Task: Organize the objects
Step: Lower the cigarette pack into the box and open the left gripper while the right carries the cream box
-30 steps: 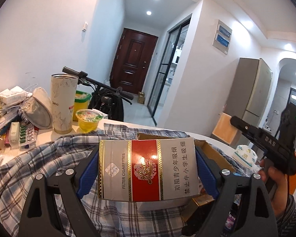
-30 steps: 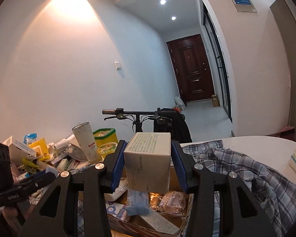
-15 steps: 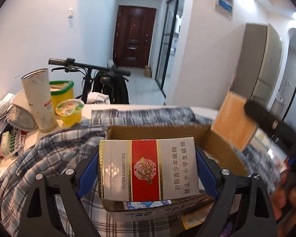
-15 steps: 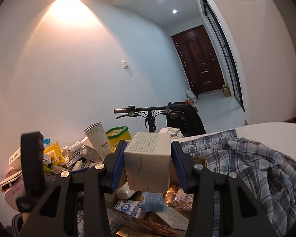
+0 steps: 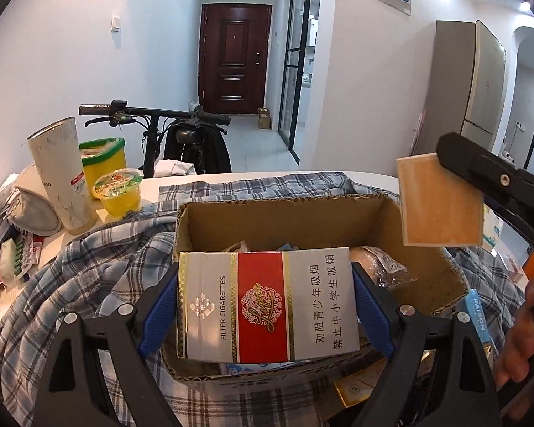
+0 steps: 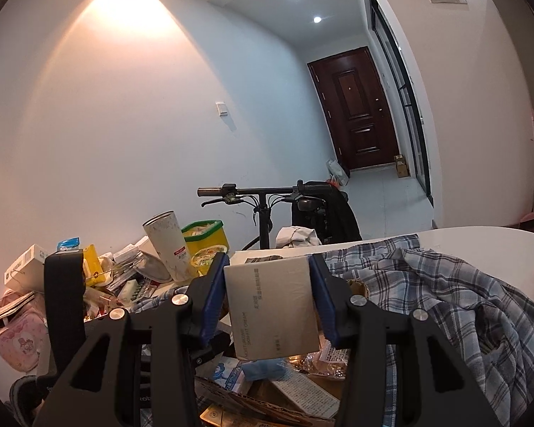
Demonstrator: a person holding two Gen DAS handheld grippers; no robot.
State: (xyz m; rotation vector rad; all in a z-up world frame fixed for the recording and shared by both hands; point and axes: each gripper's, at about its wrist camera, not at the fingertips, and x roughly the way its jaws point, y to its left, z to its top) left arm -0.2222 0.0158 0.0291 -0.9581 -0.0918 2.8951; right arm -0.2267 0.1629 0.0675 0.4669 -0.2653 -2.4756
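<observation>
Cardboard box (image 5: pixel 302 213) sits open-topped on the plaid shirt (image 5: pixel 89 267); left gripper (image 5: pixel 267 306) clamps the cigarette carton (image 5: pixel 267 306) over its near edge, right gripper (image 6: pixel 268 306) grips a small beige box (image 6: pixel 272 306) above it.

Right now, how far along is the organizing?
Done: the cardboard box already holds several packets. In hand: the left gripper is shut on a cigarette carton above the box, and the right gripper is shut on a small beige box beside it. Left: both still need dropping in, and a pile of clutter remains on the table.
</observation>
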